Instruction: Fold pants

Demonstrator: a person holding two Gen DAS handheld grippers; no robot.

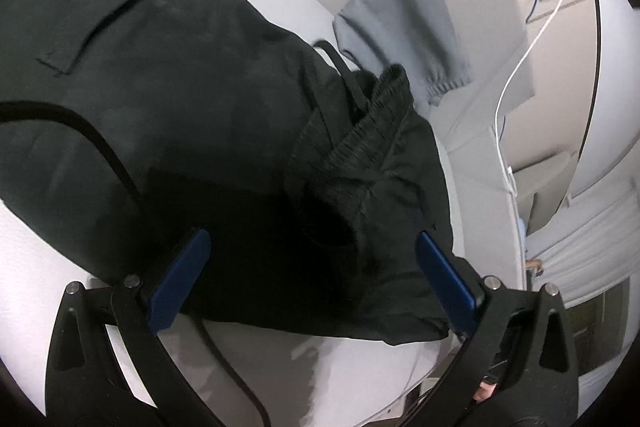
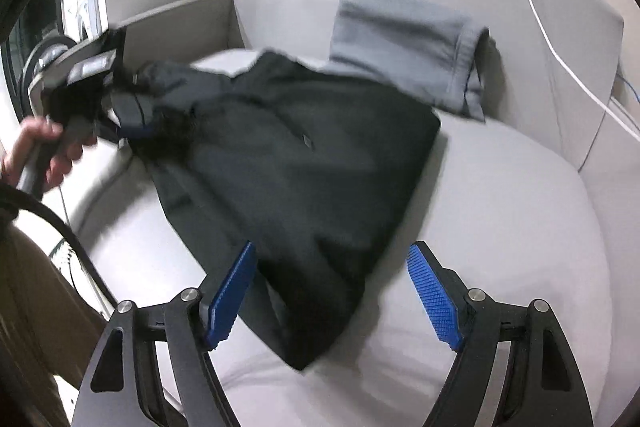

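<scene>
Hand (image 2: 38, 155) only in right wrist view

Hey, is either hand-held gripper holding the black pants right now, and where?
Neither: left hand-held gripper and right hand-held gripper stand open over the black pants.

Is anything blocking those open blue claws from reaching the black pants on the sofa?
Nothing visible does. The black pants lie right under the open right gripper and left gripper. The folded grey garment leans against the backrest beyond them, out of the way.
</scene>
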